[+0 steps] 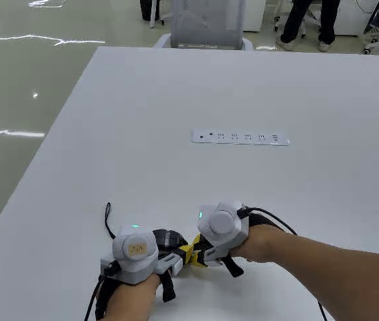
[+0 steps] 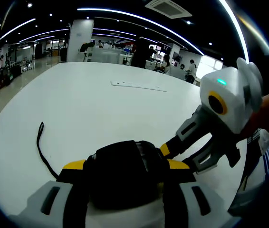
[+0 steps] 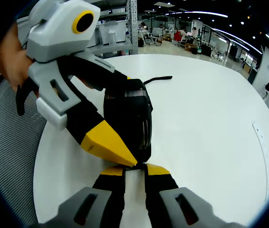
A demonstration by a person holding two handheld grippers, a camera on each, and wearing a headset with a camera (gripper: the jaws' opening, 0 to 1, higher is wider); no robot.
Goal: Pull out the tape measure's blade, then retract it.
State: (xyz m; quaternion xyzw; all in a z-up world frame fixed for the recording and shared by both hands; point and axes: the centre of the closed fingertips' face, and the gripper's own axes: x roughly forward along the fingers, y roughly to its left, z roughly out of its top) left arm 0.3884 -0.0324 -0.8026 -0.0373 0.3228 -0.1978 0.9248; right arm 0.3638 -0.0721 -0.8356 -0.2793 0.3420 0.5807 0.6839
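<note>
A black tape measure (image 1: 169, 239) lies near the front edge of the white table (image 1: 243, 87). My left gripper (image 2: 127, 166) is shut on its case (image 2: 125, 178), one yellow-tipped jaw on each side. The case's black wrist strap (image 2: 40, 142) trails off to the left. My right gripper (image 3: 134, 168) comes in from the opposite side, its jaws shut on the blade's tip at the mouth of the case (image 3: 127, 114). The blade itself is hidden inside. In the head view the two grippers meet tip to tip (image 1: 191, 253).
A white power strip (image 1: 240, 138) lies flat at mid-table. A grey chair (image 1: 206, 23) stands at the far edge, with a person's legs (image 1: 308, 20) beyond it. The table's left edge (image 1: 35, 174) drops to a glossy floor. Open tabletop surrounds the grippers.
</note>
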